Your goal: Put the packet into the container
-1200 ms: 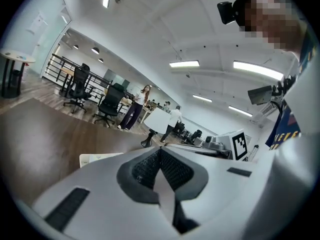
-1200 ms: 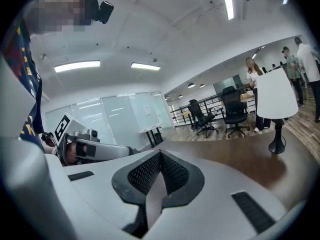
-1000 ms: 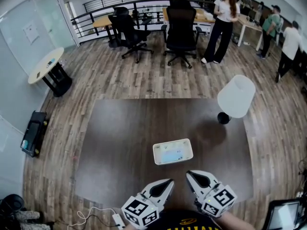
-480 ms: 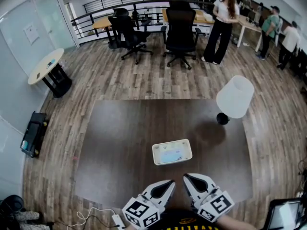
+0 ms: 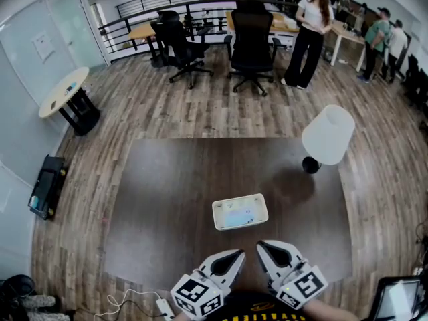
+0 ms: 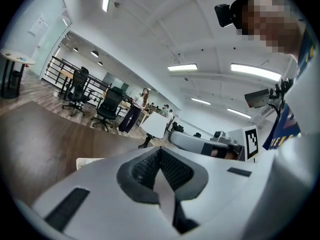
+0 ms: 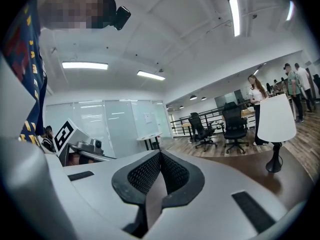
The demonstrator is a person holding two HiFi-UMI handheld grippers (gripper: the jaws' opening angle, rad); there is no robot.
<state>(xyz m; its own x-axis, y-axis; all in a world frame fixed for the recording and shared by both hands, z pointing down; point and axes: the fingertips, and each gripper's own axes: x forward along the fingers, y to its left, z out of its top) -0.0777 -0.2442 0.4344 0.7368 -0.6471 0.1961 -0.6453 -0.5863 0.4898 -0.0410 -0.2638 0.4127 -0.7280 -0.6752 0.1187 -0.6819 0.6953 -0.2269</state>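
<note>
A white rectangular container (image 5: 240, 212) sits on the dark brown table (image 5: 174, 192), and a pale packet (image 5: 241, 214) lies flat inside it. Both grippers hover at the table's near edge, just short of the container and apart from it. My left gripper (image 5: 238, 253) points at its near left side, shut and empty. My right gripper (image 5: 261, 245) points at its near right side, also shut and empty. In the left gripper view, the left gripper (image 6: 160, 152) has its pads together, with a corner of the container (image 6: 89, 161) showing beyond. In the right gripper view, the right gripper (image 7: 160, 155) is pressed shut on nothing.
A white-shaded lamp (image 5: 327, 136) on a black base stands at the table's far right. Office chairs (image 5: 251, 42) and standing people (image 5: 309, 29) are beyond the table. A small round table (image 5: 65, 91) stands at the left. A white cable (image 5: 134, 298) lies by the near left corner.
My right gripper has drifted slightly back toward me. The left gripper has hardly moved. The container and packet lie as before. People in the background have shifted.
</note>
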